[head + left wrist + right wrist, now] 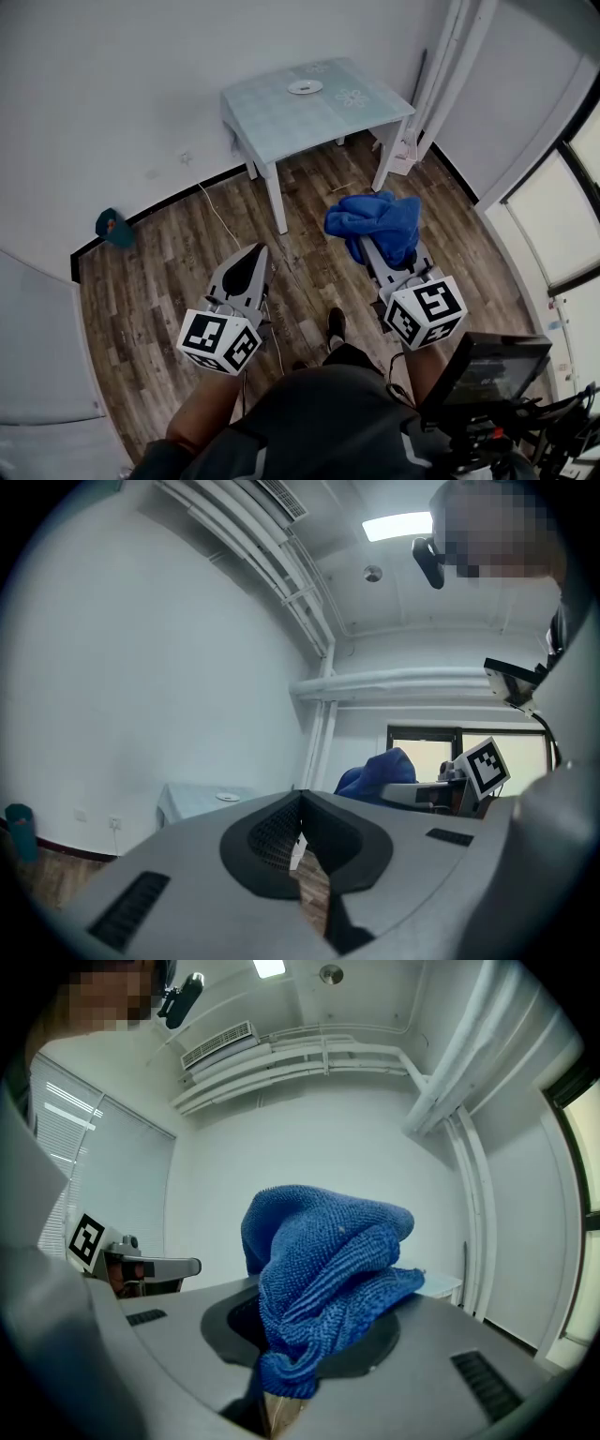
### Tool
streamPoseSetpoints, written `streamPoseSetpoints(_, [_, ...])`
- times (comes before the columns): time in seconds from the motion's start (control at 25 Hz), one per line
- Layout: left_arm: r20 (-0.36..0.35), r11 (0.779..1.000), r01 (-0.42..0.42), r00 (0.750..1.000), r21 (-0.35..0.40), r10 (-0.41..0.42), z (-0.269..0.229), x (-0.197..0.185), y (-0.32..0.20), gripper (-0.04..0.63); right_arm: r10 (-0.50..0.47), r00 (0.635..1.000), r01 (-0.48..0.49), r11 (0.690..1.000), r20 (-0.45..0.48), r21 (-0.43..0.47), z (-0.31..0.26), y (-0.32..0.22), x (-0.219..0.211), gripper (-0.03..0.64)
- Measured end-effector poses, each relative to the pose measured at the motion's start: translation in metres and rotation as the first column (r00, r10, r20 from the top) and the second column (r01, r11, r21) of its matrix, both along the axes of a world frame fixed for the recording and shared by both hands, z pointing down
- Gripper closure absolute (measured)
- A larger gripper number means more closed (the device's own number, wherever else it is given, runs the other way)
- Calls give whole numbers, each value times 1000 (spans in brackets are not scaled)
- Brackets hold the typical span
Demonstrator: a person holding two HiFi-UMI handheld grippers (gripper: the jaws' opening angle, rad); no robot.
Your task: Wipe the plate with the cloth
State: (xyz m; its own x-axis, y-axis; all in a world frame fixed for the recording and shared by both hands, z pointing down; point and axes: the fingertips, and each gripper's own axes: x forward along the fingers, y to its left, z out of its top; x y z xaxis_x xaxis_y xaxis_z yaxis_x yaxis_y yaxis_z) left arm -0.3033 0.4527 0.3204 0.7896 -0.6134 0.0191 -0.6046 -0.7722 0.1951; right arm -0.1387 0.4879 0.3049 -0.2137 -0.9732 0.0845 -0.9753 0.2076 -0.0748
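Observation:
A small white plate (305,87) lies on a pale square table (272,117) far ahead of me, by the white wall. My right gripper (361,242) is shut on a bunched blue cloth (375,220), which piles over its jaws and fills the right gripper view as the cloth (323,1279). My left gripper (259,251) is shut with nothing in it, its dark pads meeting. From the left gripper view the plate (228,797) shows small on the table (187,802), and the cloth (380,772) hangs at the right. Both grippers are held level over the wooden floor, well short of the table.
A teal object (114,226) lies on the floor by the left wall. A white cable (217,214) trails from a wall socket across the boards. Pipes run up the corner beside the table, and a window is at the right. A dark monitor rig (497,370) sits at my right.

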Motion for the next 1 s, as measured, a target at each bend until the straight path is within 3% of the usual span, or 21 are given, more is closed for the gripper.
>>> streamPoseSetpoints(0.28, [28, 999, 33, 999, 17, -33, -7, 22, -48, 586, -27, 999, 27, 999, 20, 26, -6, -51, 21, 515])
streamPoseSetpoints(1.0, [76, 994, 104, 992, 24, -106, -14, 128, -158, 586, -162, 986, 162, 987, 29, 16, -8, -175, 109, 515])
